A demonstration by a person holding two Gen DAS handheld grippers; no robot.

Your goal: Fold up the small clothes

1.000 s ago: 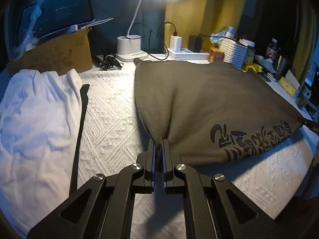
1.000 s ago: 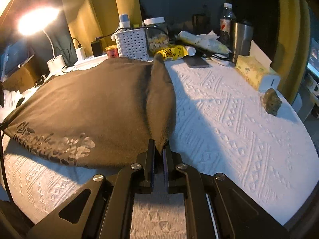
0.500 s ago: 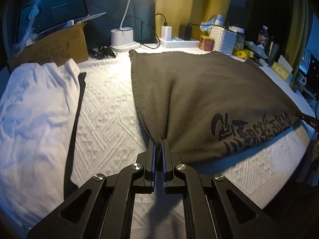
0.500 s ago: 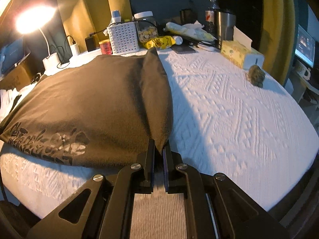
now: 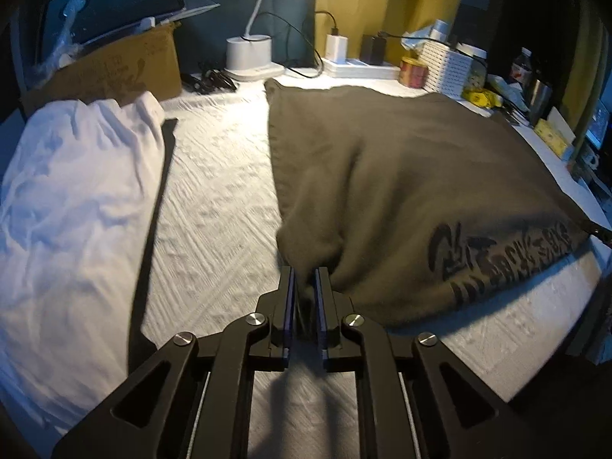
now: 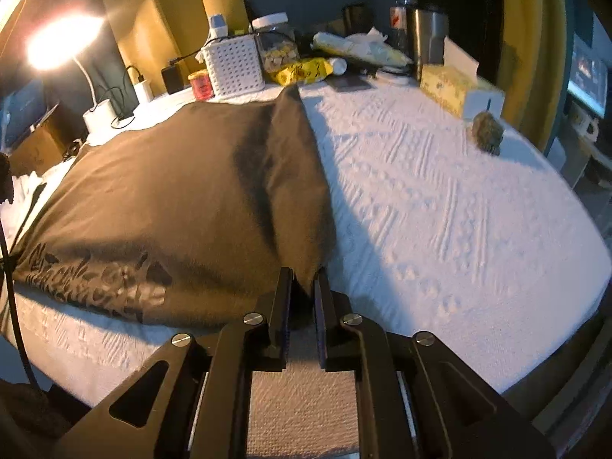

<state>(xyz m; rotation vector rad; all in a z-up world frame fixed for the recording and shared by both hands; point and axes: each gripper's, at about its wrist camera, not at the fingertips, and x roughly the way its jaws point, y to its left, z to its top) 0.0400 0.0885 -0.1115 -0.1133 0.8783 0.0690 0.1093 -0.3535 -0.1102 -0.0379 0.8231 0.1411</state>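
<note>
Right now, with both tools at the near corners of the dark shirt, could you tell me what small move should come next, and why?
Probably draw both tools back clear of the dark shirt: the left tool and right tool have just been opening, and the cloth now lies spread on the white cover.

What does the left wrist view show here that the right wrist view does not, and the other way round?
Only the left wrist view: a crumpled white garment beside the dark one, a black strap along its edge, and the left hand-held gripper, whose jaws have just been opening with the dark cloth between them.

Only the right wrist view: a yellow tissue box, a steel tumbler, a clear jar, and the right hand-held gripper, also just opening around a corner.

Both: the dark printed garment on the white textured cover, the desk lamp, the white perforated basket.
</note>
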